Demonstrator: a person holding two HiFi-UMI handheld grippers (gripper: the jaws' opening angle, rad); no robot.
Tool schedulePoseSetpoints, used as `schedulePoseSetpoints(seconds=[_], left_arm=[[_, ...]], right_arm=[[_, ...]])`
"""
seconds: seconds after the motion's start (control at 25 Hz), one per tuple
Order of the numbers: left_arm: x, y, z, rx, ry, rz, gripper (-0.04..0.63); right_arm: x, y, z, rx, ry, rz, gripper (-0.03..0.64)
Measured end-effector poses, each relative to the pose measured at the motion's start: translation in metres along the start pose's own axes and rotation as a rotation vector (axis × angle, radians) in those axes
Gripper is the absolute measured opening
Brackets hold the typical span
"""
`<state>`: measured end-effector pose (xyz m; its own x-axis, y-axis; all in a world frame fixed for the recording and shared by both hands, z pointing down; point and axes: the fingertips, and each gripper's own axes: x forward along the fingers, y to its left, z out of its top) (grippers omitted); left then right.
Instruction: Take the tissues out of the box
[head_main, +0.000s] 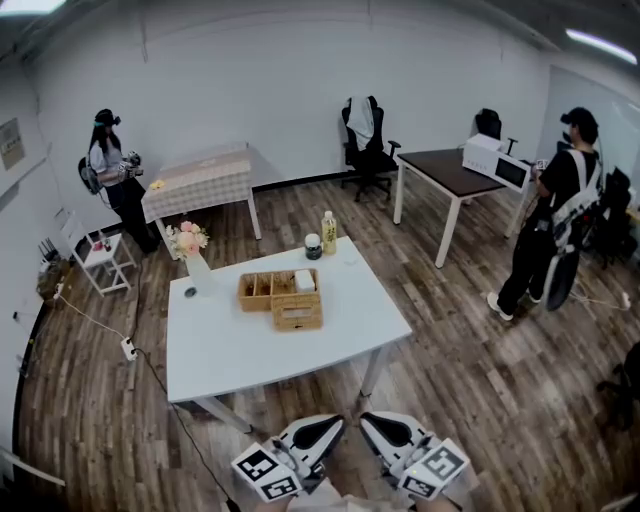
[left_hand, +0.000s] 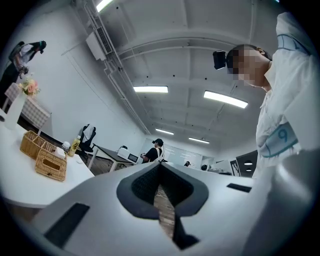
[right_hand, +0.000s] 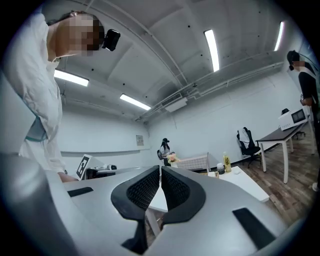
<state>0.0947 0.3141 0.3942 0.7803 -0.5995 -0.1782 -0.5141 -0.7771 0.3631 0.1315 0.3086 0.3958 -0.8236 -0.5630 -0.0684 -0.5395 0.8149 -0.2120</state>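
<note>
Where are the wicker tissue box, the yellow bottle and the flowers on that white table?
wicker tissue box (head_main: 297, 316), head view, its woven front side.
yellow bottle (head_main: 328, 234), head view, middle of its body.
flowers (head_main: 187, 239), head view, the pink blooms.

an office-like lab room: wood-plank floor (head_main: 480, 370), white walls (head_main: 300, 80), ceiling strip lights (left_hand: 151, 89), a white table (head_main: 250, 350) ahead of the fingers (head_main: 318, 435), an office chair (head_main: 368, 150) and a microwave (head_main: 497, 163) beyond, people (head_main: 560, 210) wearing head cameras.

I count 1 white surface (head_main: 250, 350), 2 people (head_main: 112, 170) (head_main: 556, 215), 1 tissue box (head_main: 297, 312), 1 wicker tray (head_main: 262, 290), 1 bottle (head_main: 328, 232), 1 jar (head_main: 313, 246), 1 vase (head_main: 197, 268).
</note>
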Motion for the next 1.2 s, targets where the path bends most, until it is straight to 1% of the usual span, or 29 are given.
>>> schedulePoseSetpoints(seconds=[0.08,0.28,0.6,0.88,1.0,1.2], left_arm=[[0.001,0.002,-0.001,-0.002,0.001,0.000,0.000],[0.002,0.011,0.000,-0.009,0.005,0.002,0.000],[0.007,0.044,0.010,-0.015,-0.004,0.010,0.000],[0.016,0.088,0.029,-0.014,-0.019,0.028,0.000],[0.021,0.114,0.037,-0.015,-0.028,0.033,0.002],[0.032,0.164,0.053,-0.039,-0.031,0.046,0.000]], right_arm=[[0.002,-0.001,-0.002,0.005,0.001,0.009,0.035],[0.015,0.000,-0.004,-0.021,0.024,0.021,0.035],[0.043,-0.019,-0.006,-0.008,0.028,0.029,0.035],[0.086,-0.045,0.000,-0.005,0.024,0.040,0.035],[0.111,-0.059,-0.001,0.000,0.031,0.054,0.035],[0.156,-0.090,-0.001,0.015,0.058,0.057,0.035]])
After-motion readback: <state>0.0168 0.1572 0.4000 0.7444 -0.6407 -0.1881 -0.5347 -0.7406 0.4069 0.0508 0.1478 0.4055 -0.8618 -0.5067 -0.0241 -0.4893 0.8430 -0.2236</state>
